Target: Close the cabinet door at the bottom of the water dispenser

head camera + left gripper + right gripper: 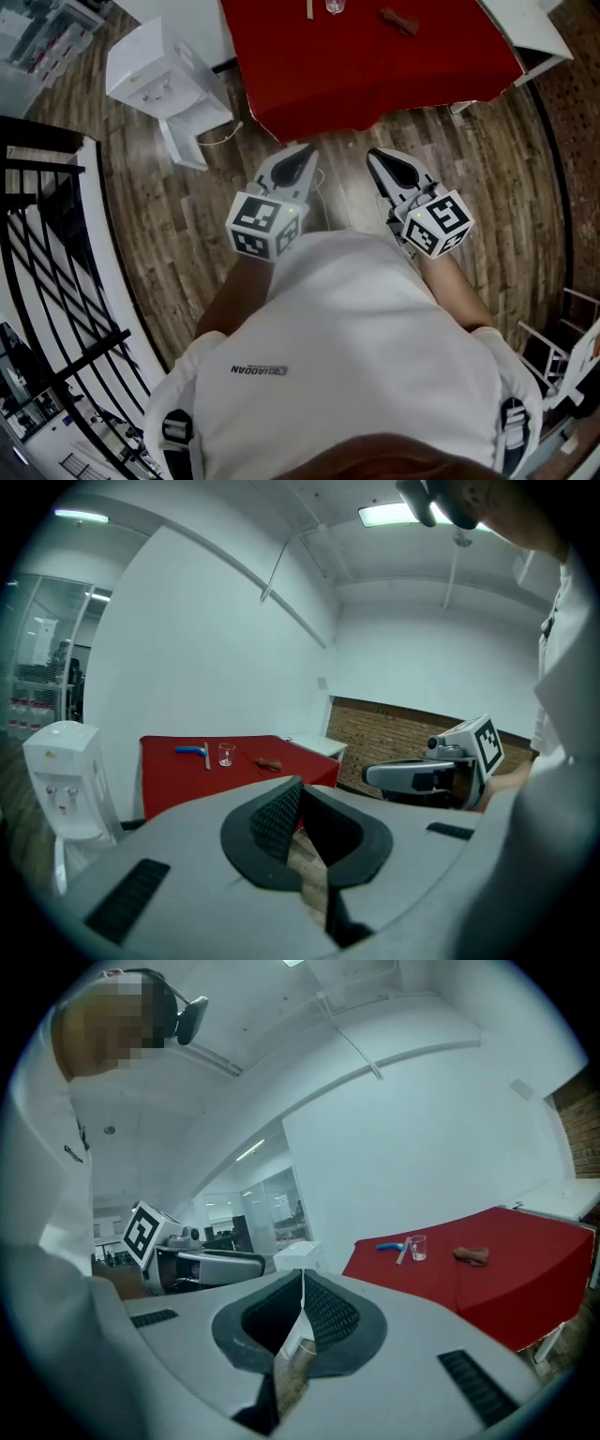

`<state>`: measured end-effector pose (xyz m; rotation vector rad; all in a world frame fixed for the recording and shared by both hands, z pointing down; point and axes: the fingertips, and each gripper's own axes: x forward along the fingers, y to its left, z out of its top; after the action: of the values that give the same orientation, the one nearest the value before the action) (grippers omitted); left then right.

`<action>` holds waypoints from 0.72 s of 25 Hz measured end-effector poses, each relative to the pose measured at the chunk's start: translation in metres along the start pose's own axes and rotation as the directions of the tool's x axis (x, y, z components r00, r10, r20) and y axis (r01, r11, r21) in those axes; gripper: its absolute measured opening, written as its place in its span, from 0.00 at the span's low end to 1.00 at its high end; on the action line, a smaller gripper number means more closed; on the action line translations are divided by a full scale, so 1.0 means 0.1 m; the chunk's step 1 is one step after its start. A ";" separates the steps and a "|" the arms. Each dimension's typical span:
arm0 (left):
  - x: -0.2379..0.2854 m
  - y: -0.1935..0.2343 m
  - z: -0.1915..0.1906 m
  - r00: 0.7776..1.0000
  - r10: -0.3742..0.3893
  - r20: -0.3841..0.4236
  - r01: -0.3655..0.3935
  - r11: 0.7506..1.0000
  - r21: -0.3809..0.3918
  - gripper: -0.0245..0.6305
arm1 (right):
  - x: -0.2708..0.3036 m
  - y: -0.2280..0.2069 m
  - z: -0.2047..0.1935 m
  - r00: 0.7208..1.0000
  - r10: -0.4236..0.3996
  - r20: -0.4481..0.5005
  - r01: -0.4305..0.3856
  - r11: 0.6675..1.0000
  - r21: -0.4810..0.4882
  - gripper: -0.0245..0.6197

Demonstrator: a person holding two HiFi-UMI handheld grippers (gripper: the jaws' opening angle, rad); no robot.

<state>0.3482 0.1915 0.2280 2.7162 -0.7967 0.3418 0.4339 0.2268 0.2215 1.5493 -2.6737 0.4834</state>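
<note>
The white water dispenser (161,77) stands on the wooden floor at the upper left of the head view. A white panel (185,142) juts out from its base, which looks like the cabinet door standing open. Both grippers hang in front of the person's chest, well short of the dispenser. My left gripper (305,153) and my right gripper (375,156) both point away from the body, their jaws shut with nothing between them. In the left gripper view the dispenser (64,782) is at the far left, and its pads (277,816) meet at the tip. In the right gripper view the dispenser's top (298,1256) shows just behind the closed tips.
A red-covered table (366,56) fills the top middle, with a glass (225,754), a blue item (191,750) and a brown item (268,763) on it. A black railing (47,234) runs down the left side. A white cable (223,137) lies by the dispenser.
</note>
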 end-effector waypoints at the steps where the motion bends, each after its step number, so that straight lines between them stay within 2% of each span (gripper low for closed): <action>1: -0.01 -0.02 -0.01 1.000 0.015 0.003 -0.015 1.000 -0.004 0.03 | -0.01 0.01 0.00 1.000 0.017 -0.004 -0.017 1.000 -0.003 0.07; 8: -0.14 -0.16 -0.11 0.992 0.124 0.021 -0.123 0.992 -0.028 0.03 | -0.09 0.07 -0.10 0.990 0.134 -0.033 -0.135 0.991 -0.016 0.07; 13: -0.33 -0.15 -0.18 0.973 0.229 0.026 -0.227 0.972 -0.060 0.03 | -0.12 0.15 -0.13 0.976 0.210 -0.050 -0.211 0.977 -0.021 0.07; 18: -0.52 -0.24 -0.27 0.956 0.292 0.024 -0.290 0.954 -0.069 0.03 | -0.17 0.29 -0.18 0.963 0.263 -0.056 -0.264 0.964 -0.023 0.07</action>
<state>0.3154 0.2450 0.2326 2.5498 -1.2011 0.3266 0.4155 0.2590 0.2289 1.1590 -2.8446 0.4794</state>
